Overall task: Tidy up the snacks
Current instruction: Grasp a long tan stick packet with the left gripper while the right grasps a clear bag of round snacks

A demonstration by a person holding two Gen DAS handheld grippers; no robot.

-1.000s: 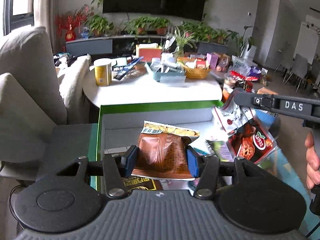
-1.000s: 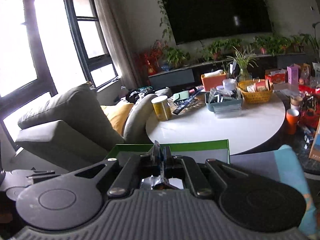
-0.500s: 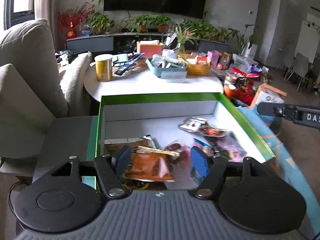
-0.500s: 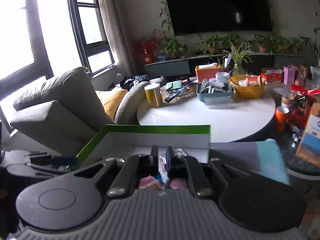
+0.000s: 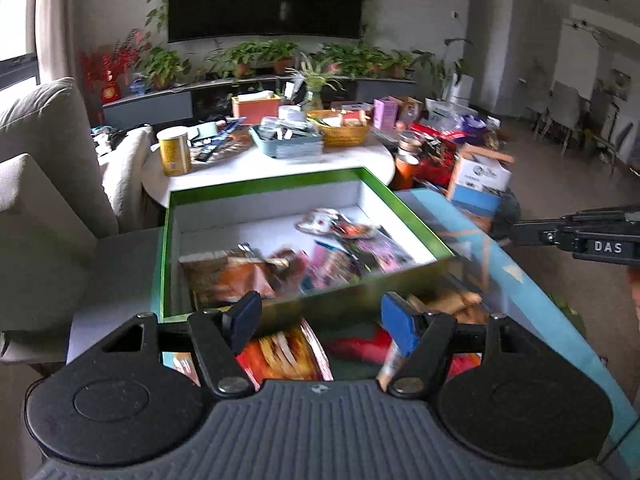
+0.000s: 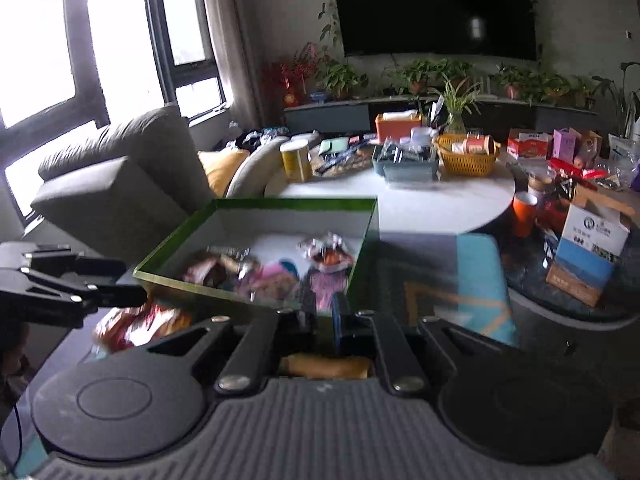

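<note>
The left tongs (image 5: 320,318) were wide apart and held nothing. They hung over loose snack packets (image 5: 288,350) that lay on the table, just in front of the green box (image 5: 264,190). The right tongs (image 6: 322,322) looked almost closed, with only a thin gap between the blue pads. I could not tell if anything was caught there, because the picture was blurry. A yellow-brown packet (image 6: 324,365) showed just under them.

Inside the green box lay more snacks: a brown packet (image 5: 228,276) near the front wall, pink ones in the middle, and a red and white one (image 5: 328,222) farther back. So most of the snacks were in the box, and a few sat outside it.

Here is what could go wrong. The loose packets were flat and slippery, so the left tongs might pinch only a corner and drop one. The packets overlapped, so two might come up at once. The front wall of the box was very close, and a low lift could bump it and push the box. Both tongs were near each other and might knock together.

Far behind stood a round white table (image 5: 360,158) with a yellow can (image 5: 174,152) and a basket (image 5: 344,132).
</note>
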